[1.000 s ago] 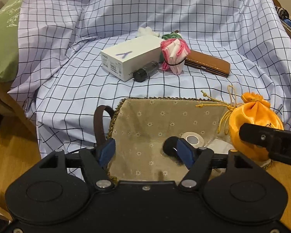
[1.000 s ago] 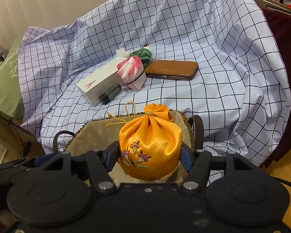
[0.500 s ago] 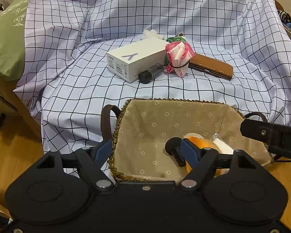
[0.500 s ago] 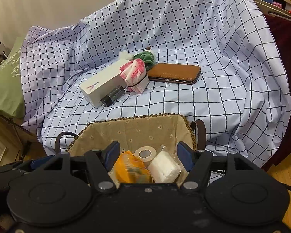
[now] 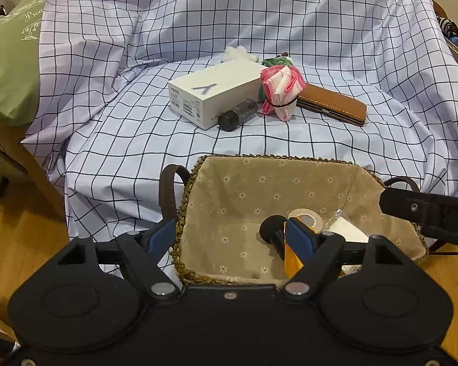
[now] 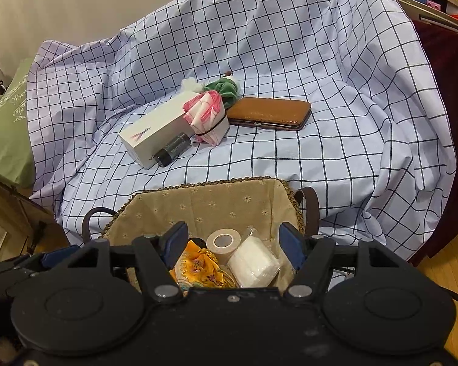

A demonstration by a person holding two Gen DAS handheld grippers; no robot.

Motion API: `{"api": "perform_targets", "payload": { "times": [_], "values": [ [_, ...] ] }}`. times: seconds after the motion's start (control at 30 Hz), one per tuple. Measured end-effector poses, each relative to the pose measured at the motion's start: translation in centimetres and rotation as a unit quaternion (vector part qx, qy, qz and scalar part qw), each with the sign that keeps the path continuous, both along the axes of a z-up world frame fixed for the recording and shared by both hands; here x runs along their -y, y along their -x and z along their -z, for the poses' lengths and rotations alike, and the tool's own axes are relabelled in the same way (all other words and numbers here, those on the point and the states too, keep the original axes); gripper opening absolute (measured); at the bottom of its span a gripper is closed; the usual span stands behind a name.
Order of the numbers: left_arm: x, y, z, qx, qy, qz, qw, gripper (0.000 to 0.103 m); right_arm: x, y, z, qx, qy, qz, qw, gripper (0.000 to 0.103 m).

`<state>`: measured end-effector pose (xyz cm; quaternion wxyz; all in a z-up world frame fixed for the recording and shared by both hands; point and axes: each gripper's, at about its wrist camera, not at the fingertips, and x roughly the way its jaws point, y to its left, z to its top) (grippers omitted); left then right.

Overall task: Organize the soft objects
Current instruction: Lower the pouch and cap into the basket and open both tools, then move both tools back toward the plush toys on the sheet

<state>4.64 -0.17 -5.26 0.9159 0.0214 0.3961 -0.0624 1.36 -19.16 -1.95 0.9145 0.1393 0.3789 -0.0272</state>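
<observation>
A woven basket [image 6: 204,184] with a floral lining sits at the front of the checked sheet. Inside it lie an orange satin pouch [image 6: 201,270], a tape roll [image 6: 224,241] and a white wrapped pack [image 6: 255,263]. My right gripper [image 6: 233,239] hovers open above them, touching nothing. My left gripper [image 5: 230,235] has its jaws opening; they straddle the basket's left rim [image 5: 183,213] without pressing on it. Farther back on the sheet lie a pink-and-white cloth bundle [image 5: 281,91], a green scrunchie [image 6: 223,87] and a white fluffy tuft [image 5: 236,53].
A white phone box [image 5: 210,91], a black cylinder [image 5: 238,114] and a brown leather case [image 5: 332,103] lie beside the cloth bundle. A green pillow [image 5: 9,67] sits at the left. Wooden floor shows on both sides, and a dark red cover [image 6: 442,91] hangs at the right.
The orange pouch, held in my right gripper above the basket a second ago, now lies inside the basket and the right jaws are off it. My left jaws have widened.
</observation>
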Motion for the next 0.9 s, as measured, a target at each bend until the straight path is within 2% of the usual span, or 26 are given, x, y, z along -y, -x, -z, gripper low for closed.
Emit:
{"api": "perform_targets", "payload": {
  "times": [0.3, 0.5, 0.9],
  "values": [
    [-0.1, 0.2, -0.4, 0.005, 0.0, 0.002, 1.0, 0.079, -0.1, 0.1, -0.5, 0.005, 0.009, -0.005, 1.0, 0.07],
    [-0.2, 0.4, -0.7, 0.011, 0.0, 0.002, 0.9999, 0.085, -0.3, 0.1, -1.1, 0.011, 0.017, -0.009, 1.0, 0.075],
    [-0.5, 0.6, -0.9, 0.006, -0.003, -0.007, 1.0, 0.093, -0.8, -0.2, -1.0, -0.01, 0.036, -0.014, 0.999, 0.083]
  ]
}}
